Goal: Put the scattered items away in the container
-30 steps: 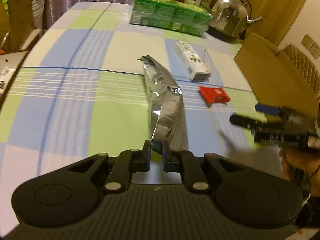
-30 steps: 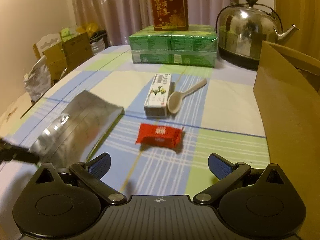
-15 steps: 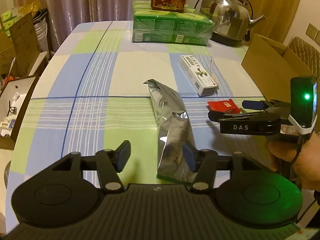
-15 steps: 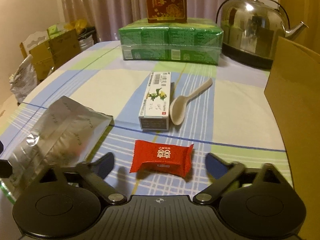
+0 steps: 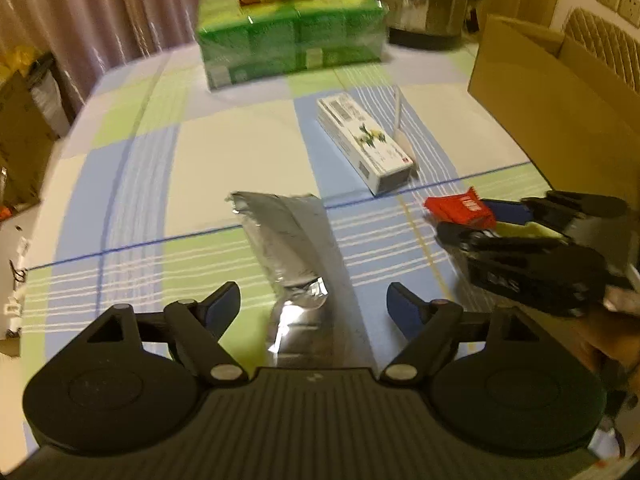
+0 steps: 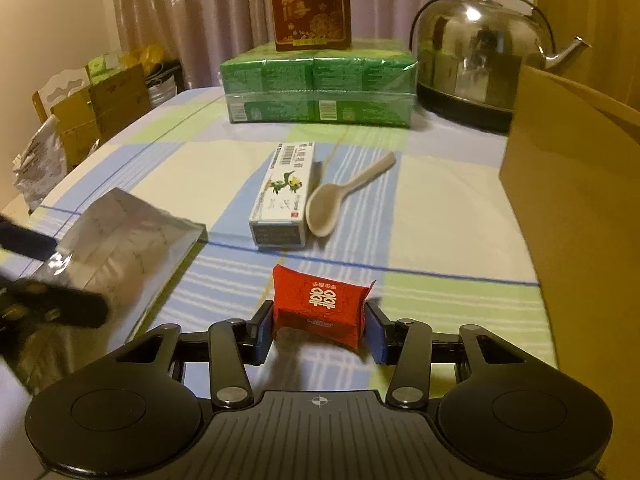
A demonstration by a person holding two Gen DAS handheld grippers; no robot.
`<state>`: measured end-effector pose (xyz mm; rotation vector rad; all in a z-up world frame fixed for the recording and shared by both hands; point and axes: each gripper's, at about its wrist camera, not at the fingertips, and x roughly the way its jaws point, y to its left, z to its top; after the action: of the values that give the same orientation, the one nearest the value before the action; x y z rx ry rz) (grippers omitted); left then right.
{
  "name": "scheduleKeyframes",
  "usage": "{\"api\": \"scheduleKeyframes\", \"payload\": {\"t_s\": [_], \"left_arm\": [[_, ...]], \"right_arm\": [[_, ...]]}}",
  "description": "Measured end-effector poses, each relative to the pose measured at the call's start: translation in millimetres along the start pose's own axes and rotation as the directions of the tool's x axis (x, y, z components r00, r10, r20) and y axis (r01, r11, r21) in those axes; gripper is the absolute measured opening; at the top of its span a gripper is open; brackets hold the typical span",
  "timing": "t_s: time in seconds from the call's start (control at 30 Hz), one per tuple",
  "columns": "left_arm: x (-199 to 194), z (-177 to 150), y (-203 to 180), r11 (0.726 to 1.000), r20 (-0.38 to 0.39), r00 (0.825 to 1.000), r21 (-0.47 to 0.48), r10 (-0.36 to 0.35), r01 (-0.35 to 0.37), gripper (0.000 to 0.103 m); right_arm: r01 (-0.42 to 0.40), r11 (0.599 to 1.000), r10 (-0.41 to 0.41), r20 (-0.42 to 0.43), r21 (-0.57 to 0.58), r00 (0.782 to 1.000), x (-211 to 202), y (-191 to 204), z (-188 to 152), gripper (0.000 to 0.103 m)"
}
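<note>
My right gripper [image 6: 318, 330] is shut on a red candy packet [image 6: 320, 304], its pads pressing both ends just above the checked tablecloth; the packet also shows in the left wrist view [image 5: 460, 210]. My left gripper [image 5: 314, 304] is open, its fingers on either side of a silver foil pouch [image 5: 292, 248] that lies flat on the table; the pouch also shows in the right wrist view [image 6: 120, 248]. A white toothpaste box [image 6: 284, 196] and a beige spoon [image 6: 340, 196] lie further back. The brown cardboard box [image 6: 572, 240] stands at the right.
A green wrapped pack [image 6: 320, 92] with a red carton [image 6: 308, 4] on top stands at the far end, beside a steel kettle [image 6: 480, 60]. Boxes and bags [image 6: 100, 108] sit off the table's left edge. My right gripper shows in the left wrist view [image 5: 480, 220].
My left gripper let go of the foil pouch and opened wide. My right gripper moved forward and closed on the red candy packet.
</note>
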<state>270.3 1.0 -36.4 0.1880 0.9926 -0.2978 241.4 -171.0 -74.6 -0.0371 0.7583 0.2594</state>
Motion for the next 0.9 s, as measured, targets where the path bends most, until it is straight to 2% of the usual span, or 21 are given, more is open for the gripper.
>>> {"api": "scheduleKeyframes", "payload": {"t_s": [0.13, 0.2, 0.37, 0.43, 0.5, 0.57, 0.77, 0.9], "left_arm": [[22.5, 11.9, 4.9, 0.999, -0.121, 0.992, 0.001, -0.037, 0.037, 0.077], [30.4, 16.4, 9.2, 0.999, -0.153, 0.988, -0.003, -0.037, 0.037, 0.076], [44.4, 24.5, 13.0, 0.999, -0.200, 0.978, -0.013, -0.051, 0.050, 0.068], [48.6, 26.9, 13.4, 0.998, -0.212, 0.976, -0.020, -0.055, 0.052, 0.059], [51.5, 28.2, 12.5, 0.999, -0.221, 0.974, -0.018, -0.051, 0.048, 0.055], [54.5, 28.2, 11.6, 0.998, -0.228, 0.972, -0.027, -0.062, 0.058, 0.048], [46.6, 22.0, 4.3, 0.997, -0.233, 0.971, 0.029, -0.062, 0.070, 0.038], [27.5, 4.0, -5.7, 0.992, -0.237, 0.969, 0.079, -0.073, 0.094, 0.037]], "right_arm": [[-0.009, 1.000, 0.009, 0.001, 0.002, 1.000, -16.4, -3.1, -10.6, 0.044], [-0.012, 1.000, 0.012, 0.002, 0.010, 1.000, -22.8, -4.4, -15.6, 0.044], [-0.017, 0.999, 0.017, -0.011, 0.028, 1.000, -30.6, -9.0, -25.2, 0.044], [-0.018, 0.999, 0.019, -0.013, 0.029, 1.000, -32.8, -10.8, -27.3, 0.044], [-0.020, 1.000, 0.020, -0.011, 0.023, 1.000, -34.6, -11.9, -27.8, 0.044], [-0.021, 0.999, 0.022, -0.009, 0.024, 1.000, -35.7, -12.9, -27.5, 0.044], [-0.024, 1.000, 0.024, -0.004, 0.019, 1.000, -45.5, -13.1, -26.7, 0.044], [-0.027, 1.000, 0.027, -0.002, 0.014, 1.000, -62.5, -10.4, -31.2, 0.044]]}}
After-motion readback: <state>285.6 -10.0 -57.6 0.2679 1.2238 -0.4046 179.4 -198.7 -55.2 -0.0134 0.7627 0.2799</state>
